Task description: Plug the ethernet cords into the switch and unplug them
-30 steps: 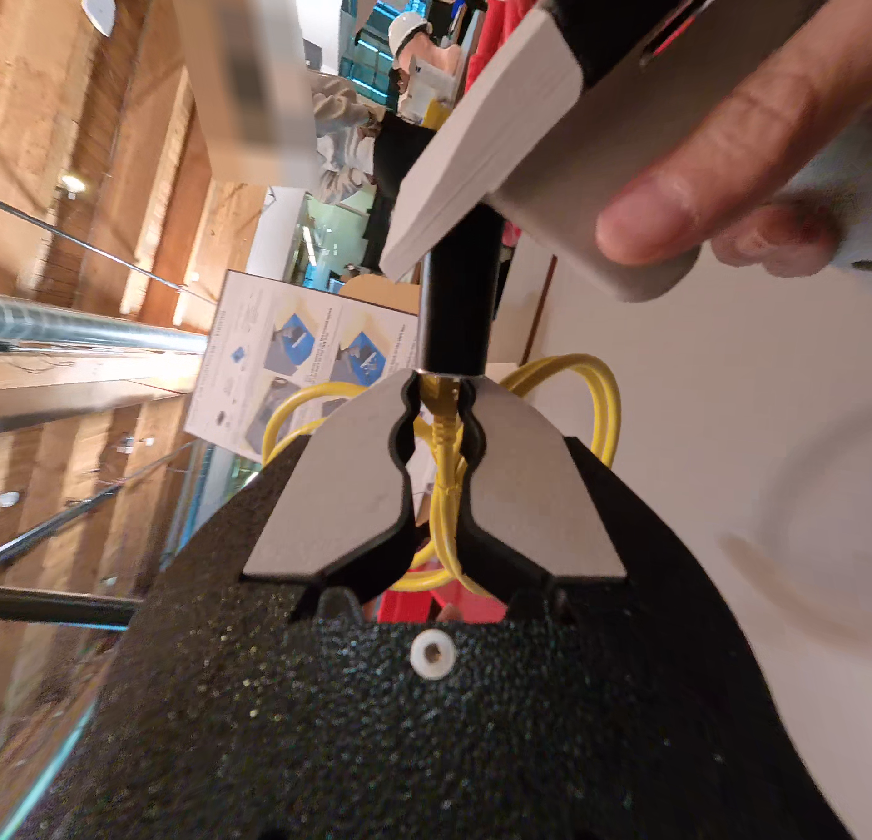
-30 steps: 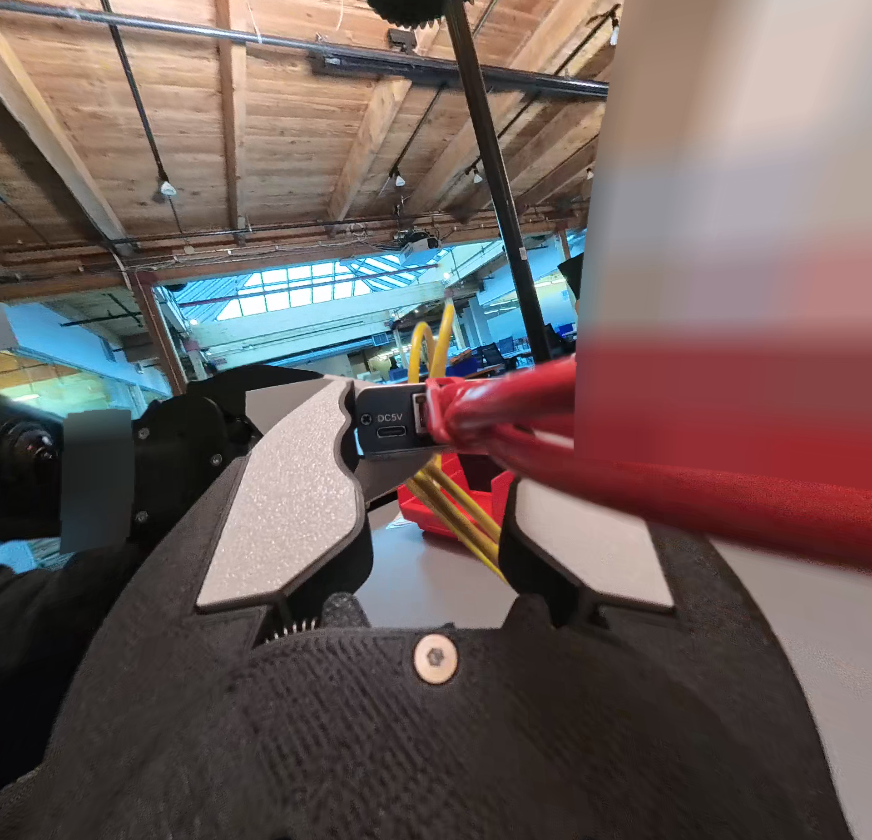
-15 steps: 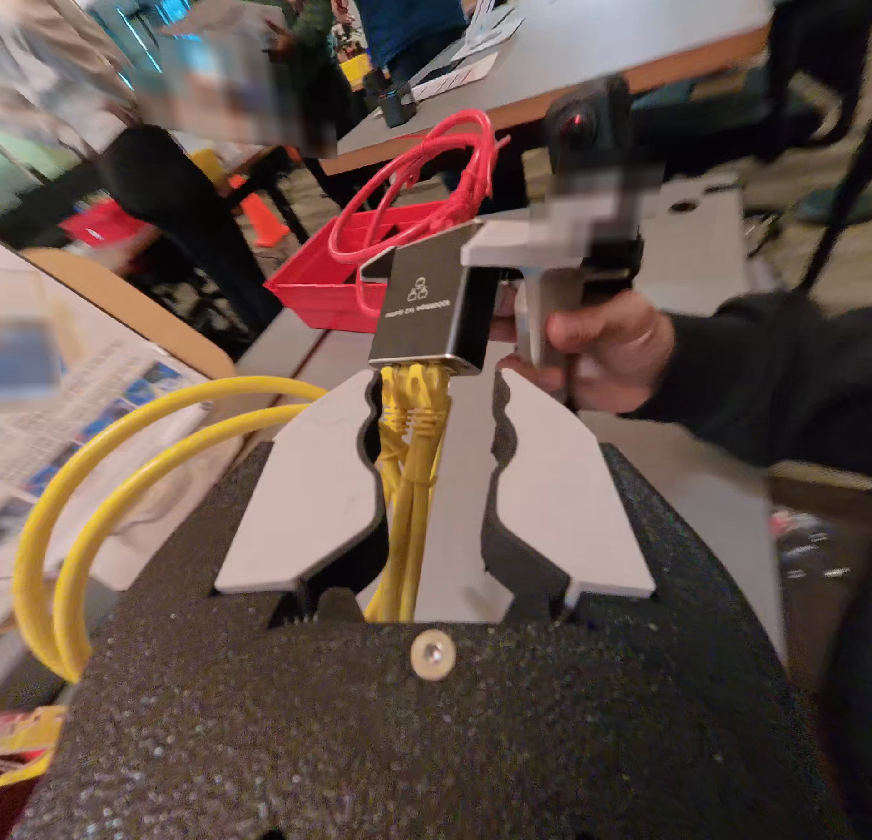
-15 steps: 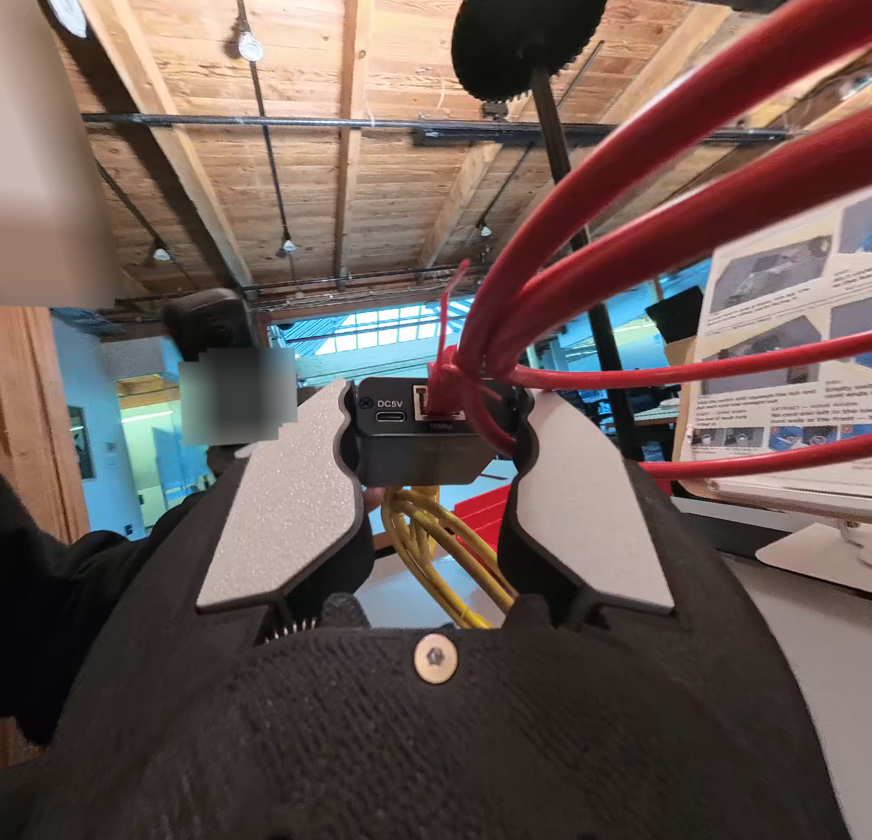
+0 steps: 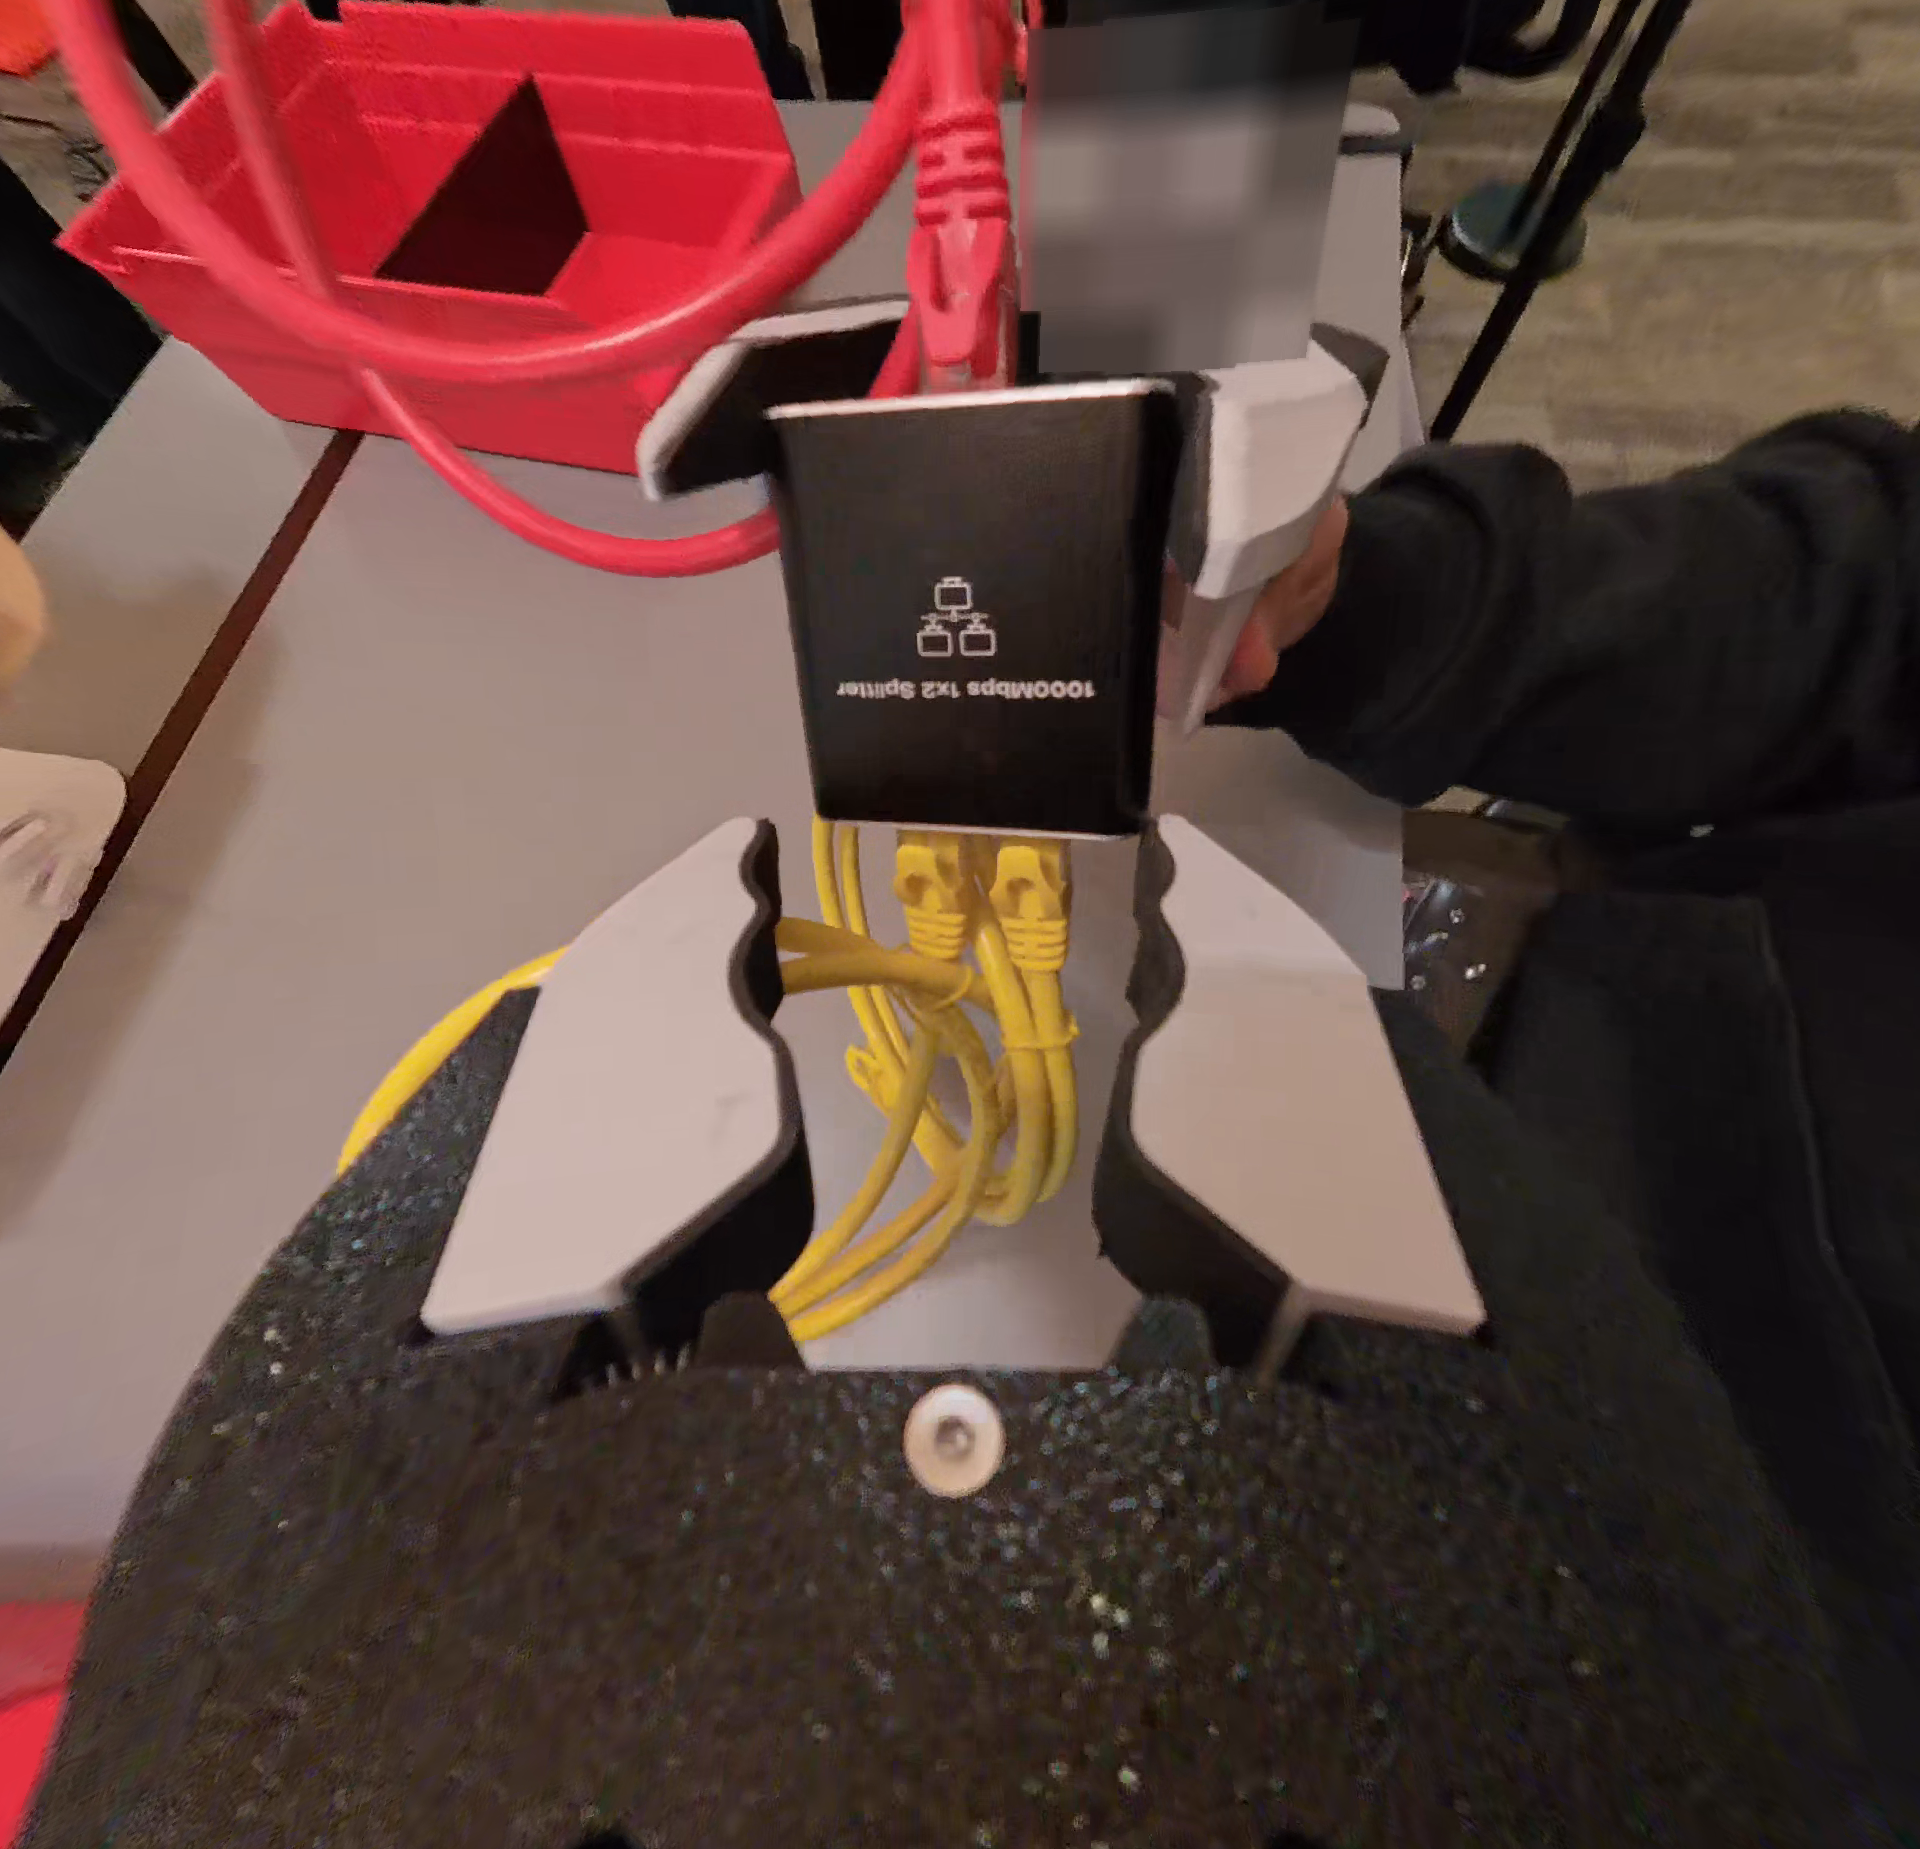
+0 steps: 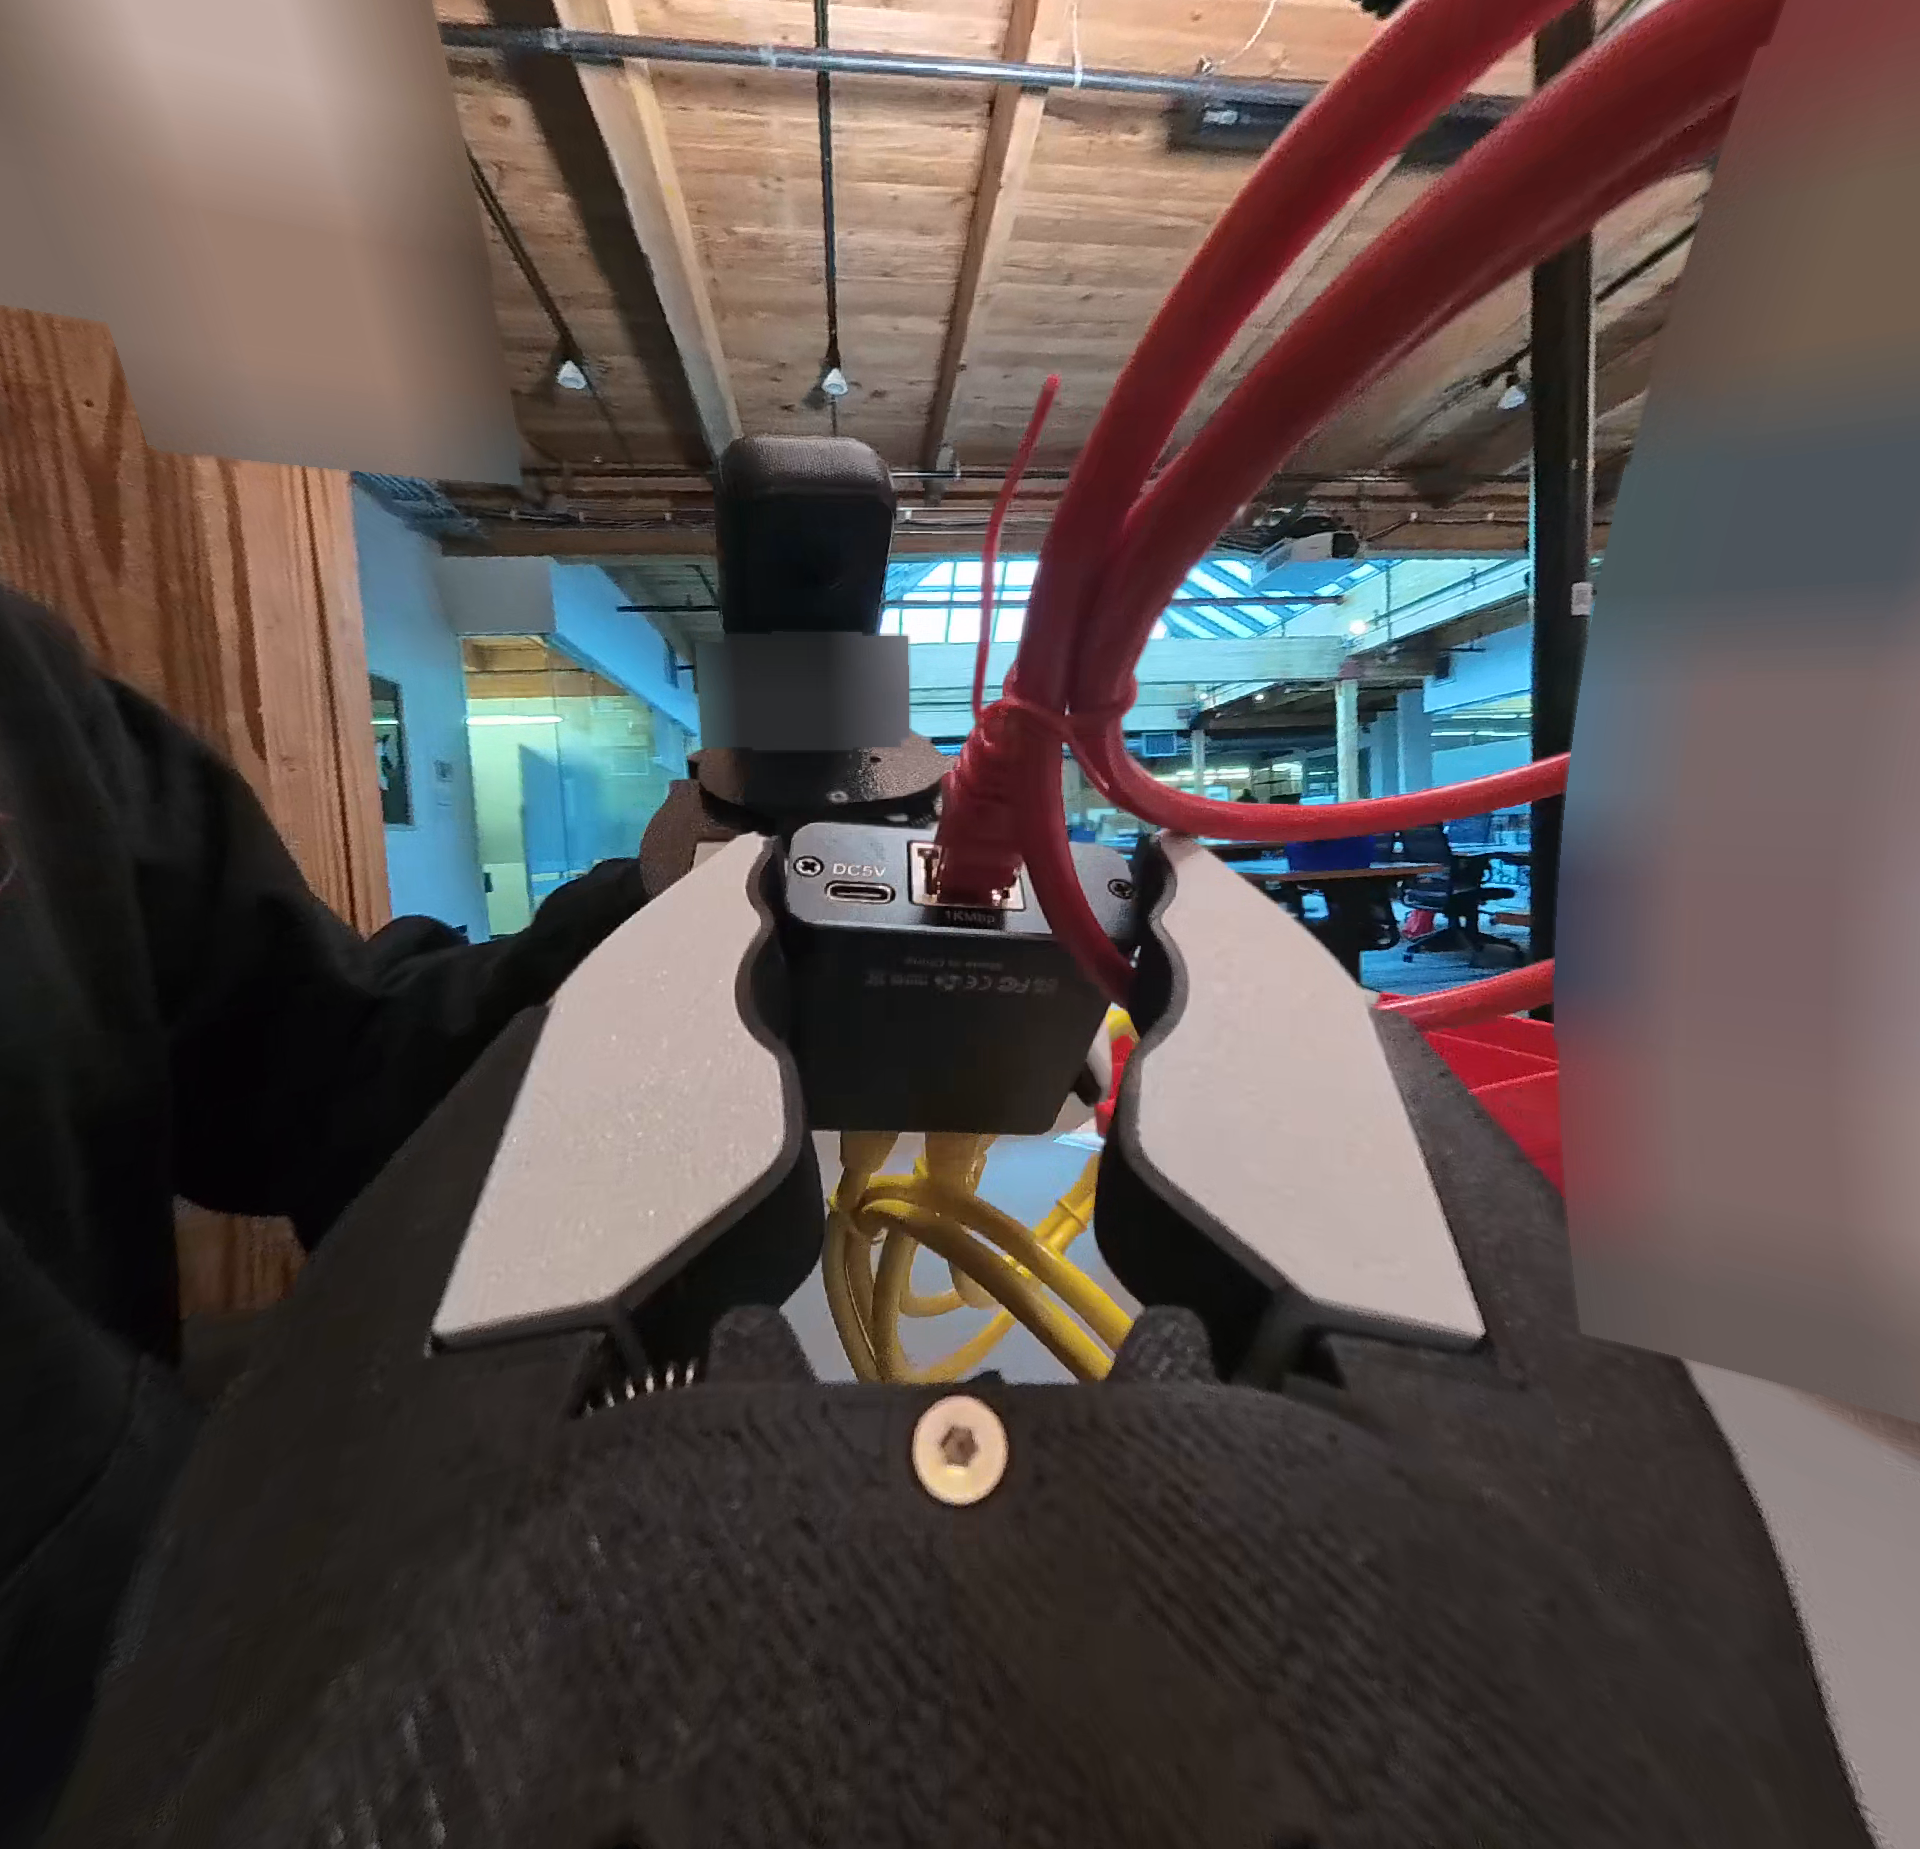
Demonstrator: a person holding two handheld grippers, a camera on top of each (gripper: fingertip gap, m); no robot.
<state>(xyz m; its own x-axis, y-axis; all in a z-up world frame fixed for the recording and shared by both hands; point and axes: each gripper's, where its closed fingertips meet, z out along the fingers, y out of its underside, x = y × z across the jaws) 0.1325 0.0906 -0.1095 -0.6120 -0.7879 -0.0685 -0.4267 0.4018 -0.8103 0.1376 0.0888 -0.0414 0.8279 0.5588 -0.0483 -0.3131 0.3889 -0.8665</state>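
Right wrist view: right tool clamps the small, rigid switch by its sides. Left tool gapes below it around limp yellow cords; grip their stiff plugs.

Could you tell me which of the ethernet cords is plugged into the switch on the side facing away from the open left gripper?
The red cord. It enters the switch's far end, alone; the two yellow cords plug into the near end, toward the left gripper.

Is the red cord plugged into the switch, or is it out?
Plugged in. The red cord's connector sits inside a port on the switch, held by the right tool.
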